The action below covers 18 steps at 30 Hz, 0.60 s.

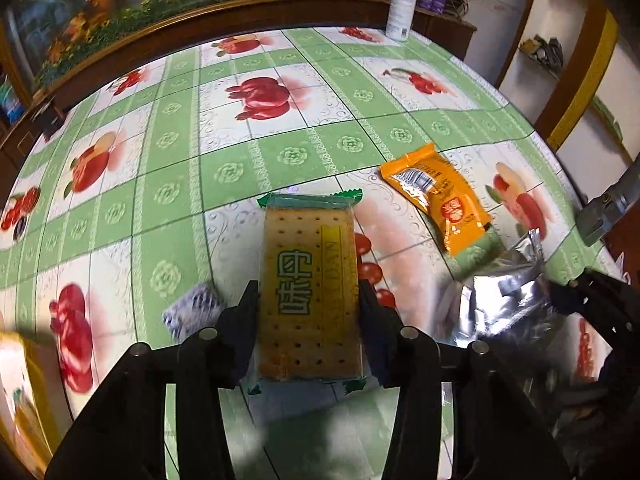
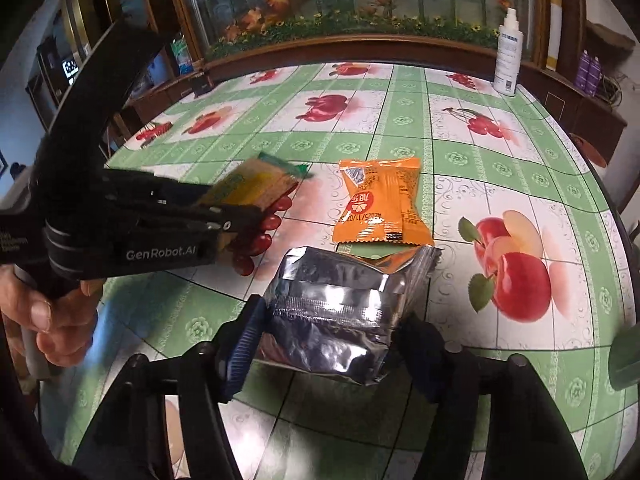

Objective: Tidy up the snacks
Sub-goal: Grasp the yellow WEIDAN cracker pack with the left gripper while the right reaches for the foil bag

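**Both tongs closed on packets**

We see the left tongs [image 1: 309, 300] pinching the cracker packet [image 1: 310, 288] by its long edges, stiff but brittle. The right tongs [image 2: 332, 320] squeeze the crinkly silver foil pouch [image 2: 340, 304], light and probably slippery. Both sit near the surface's [image 2: 360, 128] front edge. The orange sachet [image 2: 380, 204] lies just beyond, soft and flat.

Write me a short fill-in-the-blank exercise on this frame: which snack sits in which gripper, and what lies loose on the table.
1. The left gripper is closed on the ____ pack.
2. The right gripper grips a crinkled ____ foil pouch.
3. The loose snack packet lying beyond the pouch is ____ in colour.
4. The white spray bottle stands at the table's ____ edge.

Missing words: cracker; silver; orange; far
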### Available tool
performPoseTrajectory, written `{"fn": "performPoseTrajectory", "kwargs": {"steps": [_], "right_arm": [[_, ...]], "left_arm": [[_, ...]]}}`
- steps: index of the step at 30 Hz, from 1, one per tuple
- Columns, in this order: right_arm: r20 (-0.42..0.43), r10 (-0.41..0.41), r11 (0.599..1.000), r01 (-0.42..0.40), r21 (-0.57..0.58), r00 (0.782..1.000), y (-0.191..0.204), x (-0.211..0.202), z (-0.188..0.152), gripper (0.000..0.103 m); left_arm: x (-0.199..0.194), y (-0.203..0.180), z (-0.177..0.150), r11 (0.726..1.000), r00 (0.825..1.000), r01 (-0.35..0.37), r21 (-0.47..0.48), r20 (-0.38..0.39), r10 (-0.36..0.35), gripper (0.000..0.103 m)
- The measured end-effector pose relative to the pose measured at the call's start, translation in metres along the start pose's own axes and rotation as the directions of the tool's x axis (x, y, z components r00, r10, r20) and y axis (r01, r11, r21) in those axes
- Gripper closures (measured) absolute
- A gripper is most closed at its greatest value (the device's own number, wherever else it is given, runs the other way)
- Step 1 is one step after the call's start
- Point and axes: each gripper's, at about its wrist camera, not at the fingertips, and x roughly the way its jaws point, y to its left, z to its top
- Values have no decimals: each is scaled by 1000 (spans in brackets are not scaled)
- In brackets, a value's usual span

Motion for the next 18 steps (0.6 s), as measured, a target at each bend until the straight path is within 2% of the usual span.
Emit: {"fn": "performPoseTrajectory", "kwargs": {"steps": [1,2,6,8,9,10,12,15,17,18], "right_arm": [[8,8,1000,-8,9,1000,-1,-5,-1,61],[24,29,999,-30,24,999,-4,-12,-2,64],[38,28,999,-29,14,999,-1,-24,-3,67],[31,30,1000,-30,8,999,1,-22,-3,62],[31,36,999,-36,1,999,2,-22,-4,55],[30,49,999,-49,-8,998,2,-21,-4,42],[18,100,995,-100,-17,995,4,-21,-7,30],[50,214,974,-209,-83,976,9,-38,-12,31],[82,220,968,-208,-139,972,11,-50,-13,25],[99,213,966,-195,-172,972,12,-54,-11,17]], "left_arm": [[-7,2,-4,1000,1000,4,-19,12,-4,59],[-14,5,-7,999,1000,6,-36,23,-5,59],[-44,13,-24,995,997,17,-93,71,-11,59],[-57,17,-34,992,996,33,-123,84,-23,59],[-62,19,-38,991,996,38,-132,91,-27,59],[-68,21,-42,989,995,41,-139,97,-27,59],[-78,25,-50,987,994,47,-152,105,-31,59],[-90,31,-60,985,992,57,-164,117,-38,59],[-95,33,-63,984,992,58,-167,124,-37,59],[-97,33,-65,984,991,57,-168,128,-35,59]]}}
